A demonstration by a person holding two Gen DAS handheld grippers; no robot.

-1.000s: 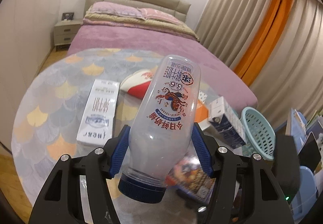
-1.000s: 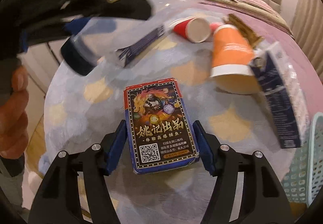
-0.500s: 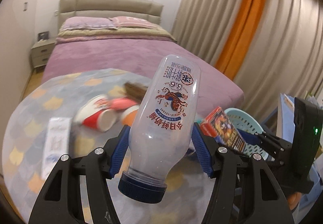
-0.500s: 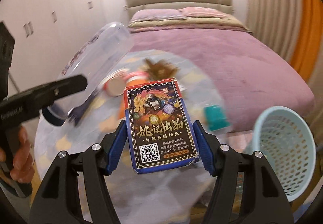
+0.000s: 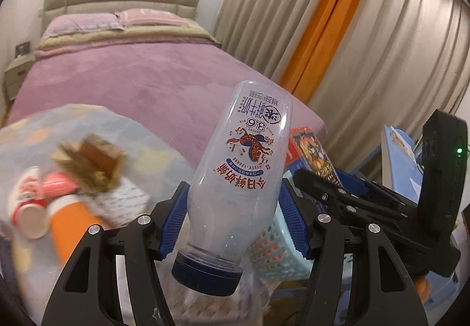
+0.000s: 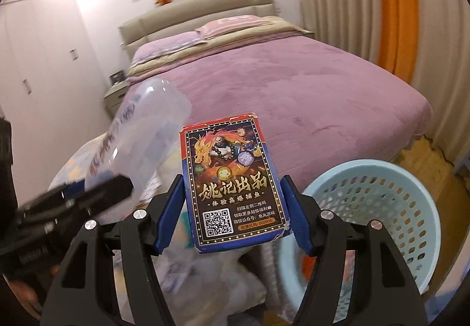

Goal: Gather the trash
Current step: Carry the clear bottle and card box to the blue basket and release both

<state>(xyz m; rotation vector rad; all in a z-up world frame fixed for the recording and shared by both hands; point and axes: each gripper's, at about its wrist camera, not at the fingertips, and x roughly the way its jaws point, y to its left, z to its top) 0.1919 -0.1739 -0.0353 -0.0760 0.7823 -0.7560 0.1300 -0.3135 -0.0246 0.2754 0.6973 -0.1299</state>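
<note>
**Both claws loaded, basket just below**

While the left claw (image 5: 233, 223) clamps its blue pads against the lower body of a clear plastic bottle (image 5: 241, 167), the bottle hangs in the air, blue cap toward the camera and base pointing out at the purple bed (image 5: 123, 82). And there's the right claw (image 6: 235, 217), squeezed onto the two long edges of a blue-and-red card box (image 6: 232, 188), QR code facing us, held off any surface! Down at the right sits the light blue mesh basket (image 6: 382, 208), just beside and below the box. From the left wrist, the basket (image 5: 274, 249) peeks out behind the bottle. Back on the worktop (image 5: 88, 132), blurred, lie a red paper cup (image 5: 28, 208), an orange cup (image 5: 73, 226) and a brown wrapper (image 5: 91, 164), close together.
</note>
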